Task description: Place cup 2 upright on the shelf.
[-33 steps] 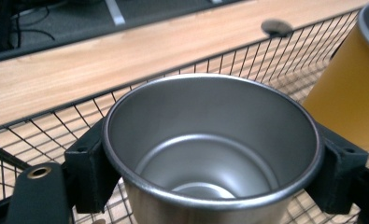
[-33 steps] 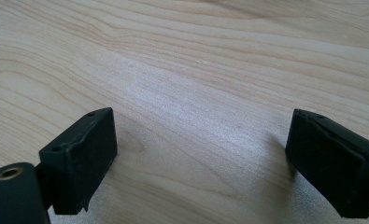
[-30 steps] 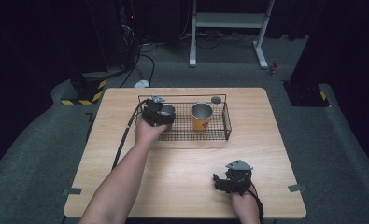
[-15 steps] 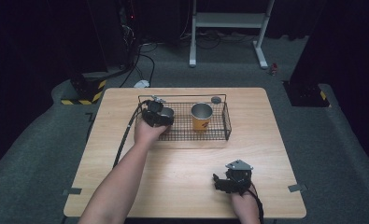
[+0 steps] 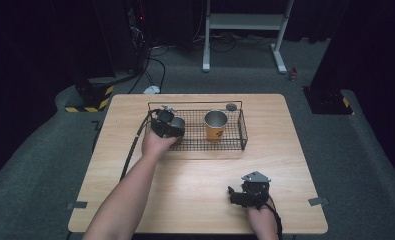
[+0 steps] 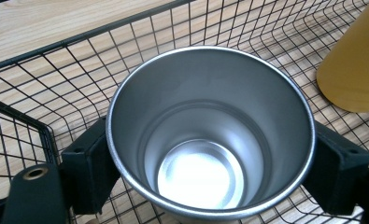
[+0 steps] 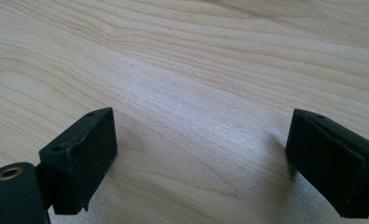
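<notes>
A black wire basket [image 5: 241,134] stands at the back of the wooden table. Inside its left end a bare steel cup [image 5: 178,123] stands upright, with my left gripper [image 5: 171,127] around it. In the left gripper view the cup [image 6: 210,140] sits between the two pads, which lie against its wall; the jaws have just been opening a little. A yellow cup [image 5: 215,126] with a steel inside stands in the middle of the basket, apart from the steel one. My right gripper [image 5: 236,196] rests near the table's front edge, open, with bare wood between its pads [image 7: 84,154].
A small dark round object [image 5: 231,106] lies on the table [image 5: 185,195] just behind the basket. The left gripper's cable trails off the table's left side. The basket's right half holds nothing. Dark floor and a white stand lie beyond the table.
</notes>
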Tool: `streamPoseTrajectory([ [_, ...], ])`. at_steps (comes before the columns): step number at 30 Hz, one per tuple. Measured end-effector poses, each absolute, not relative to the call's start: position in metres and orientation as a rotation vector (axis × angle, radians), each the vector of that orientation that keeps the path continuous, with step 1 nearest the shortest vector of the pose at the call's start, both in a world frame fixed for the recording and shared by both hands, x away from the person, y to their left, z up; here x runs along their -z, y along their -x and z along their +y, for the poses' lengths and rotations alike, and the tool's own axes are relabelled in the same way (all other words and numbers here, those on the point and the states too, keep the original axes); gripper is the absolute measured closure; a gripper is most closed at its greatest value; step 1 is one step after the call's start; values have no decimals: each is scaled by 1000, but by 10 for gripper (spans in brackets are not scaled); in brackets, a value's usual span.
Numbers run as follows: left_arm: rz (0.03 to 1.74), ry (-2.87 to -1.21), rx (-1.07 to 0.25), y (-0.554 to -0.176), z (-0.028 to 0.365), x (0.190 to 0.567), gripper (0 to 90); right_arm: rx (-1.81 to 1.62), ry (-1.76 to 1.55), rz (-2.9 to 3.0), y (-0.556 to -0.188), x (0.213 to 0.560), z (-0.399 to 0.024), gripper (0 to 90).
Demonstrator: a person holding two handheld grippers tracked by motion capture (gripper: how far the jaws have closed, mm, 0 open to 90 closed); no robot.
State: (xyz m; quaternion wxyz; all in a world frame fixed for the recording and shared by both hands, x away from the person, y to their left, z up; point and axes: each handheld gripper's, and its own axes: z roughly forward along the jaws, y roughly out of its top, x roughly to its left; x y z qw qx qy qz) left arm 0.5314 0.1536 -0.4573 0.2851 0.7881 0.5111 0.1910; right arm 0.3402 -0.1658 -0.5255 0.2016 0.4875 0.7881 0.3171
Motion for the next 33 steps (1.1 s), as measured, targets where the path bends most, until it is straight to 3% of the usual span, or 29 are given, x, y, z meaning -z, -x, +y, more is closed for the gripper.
streamPoseTrajectory([
  [10,1369,-2111,-484,-531,154,460,119,-885,-1362,2201,-340,525,-166,91],
  [20,1341,-2083,-496,-528,155,457,9,-885,-1362,2202,-340,525,-166,91],
  [33,1281,-1987,-546,-516,162,446,5,-885,-1362,2202,-340,525,-166,91],
])
